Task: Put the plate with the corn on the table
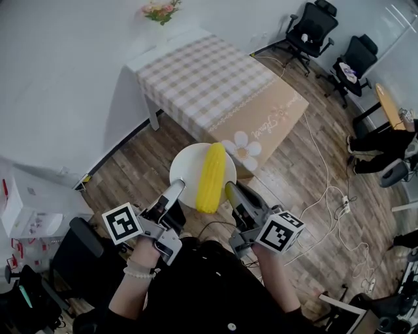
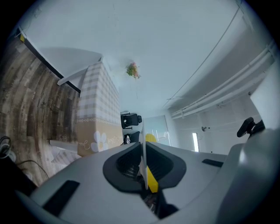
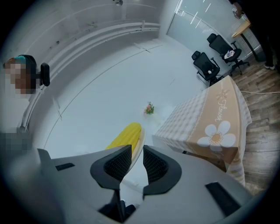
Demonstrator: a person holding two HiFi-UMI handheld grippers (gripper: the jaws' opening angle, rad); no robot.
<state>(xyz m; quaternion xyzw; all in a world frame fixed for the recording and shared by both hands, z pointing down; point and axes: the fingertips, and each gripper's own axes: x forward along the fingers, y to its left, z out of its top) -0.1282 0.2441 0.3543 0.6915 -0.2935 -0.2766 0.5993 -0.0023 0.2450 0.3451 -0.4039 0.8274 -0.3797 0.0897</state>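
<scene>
Plate (image 1: 186, 171) (corn (image 1: 211, 177) lying on it): opposite rims pinched between the fingers of left gripper (image 1: 175, 190) and right gripper (image 1: 230, 190).

A white plate (image 1: 186, 168) is held in the air over the wooden floor (image 1: 144, 173), with a yellow corn (image 1: 211, 176) lying lengthwise on it. The left gripper (image 1: 177, 187) meets the plate's near-left rim and the right gripper (image 1: 230, 190) its near-right rim, beside the corn's near end. Beyond the plate stands a table (image 1: 209, 78) under a checked cloth, with flowers (image 1: 160, 10) at its far corner. Two black chairs (image 1: 312, 26) stand at upper right, well apart from the table.
</scene>
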